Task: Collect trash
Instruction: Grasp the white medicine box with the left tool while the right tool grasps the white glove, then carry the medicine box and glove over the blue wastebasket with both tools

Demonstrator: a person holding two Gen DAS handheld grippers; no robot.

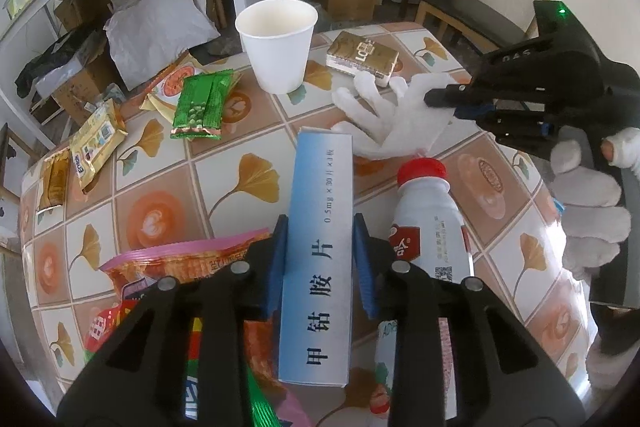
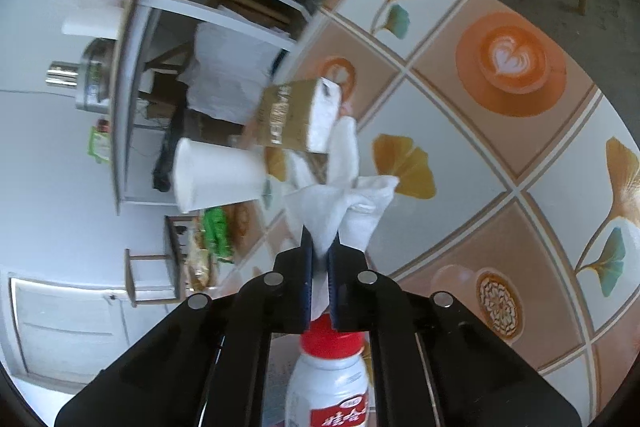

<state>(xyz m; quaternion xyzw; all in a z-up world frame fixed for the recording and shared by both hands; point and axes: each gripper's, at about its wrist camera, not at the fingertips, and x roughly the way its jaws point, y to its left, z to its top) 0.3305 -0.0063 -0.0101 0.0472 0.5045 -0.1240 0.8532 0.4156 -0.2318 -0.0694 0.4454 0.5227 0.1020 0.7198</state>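
Tools each carry one piece of trash above the counter.
Left tool (image 1: 320, 259) pinches a blue box (image 1: 318, 255) lengthwise; right tool (image 2: 320, 259) clamps a white glove (image 2: 340, 195) by its cuff, fingers dangling near the bottle (image 2: 330, 383) and cup (image 1: 276, 43).

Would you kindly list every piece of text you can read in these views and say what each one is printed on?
"甲钴胺片" and "0.5mg × 30": blue box held in the left gripper.
"Enaak": yellow snack packet.
"娃哈哈", partly cut off: red label of the white bottle.
Gold pack, green sachets, bottle's small print: too blurred to read.
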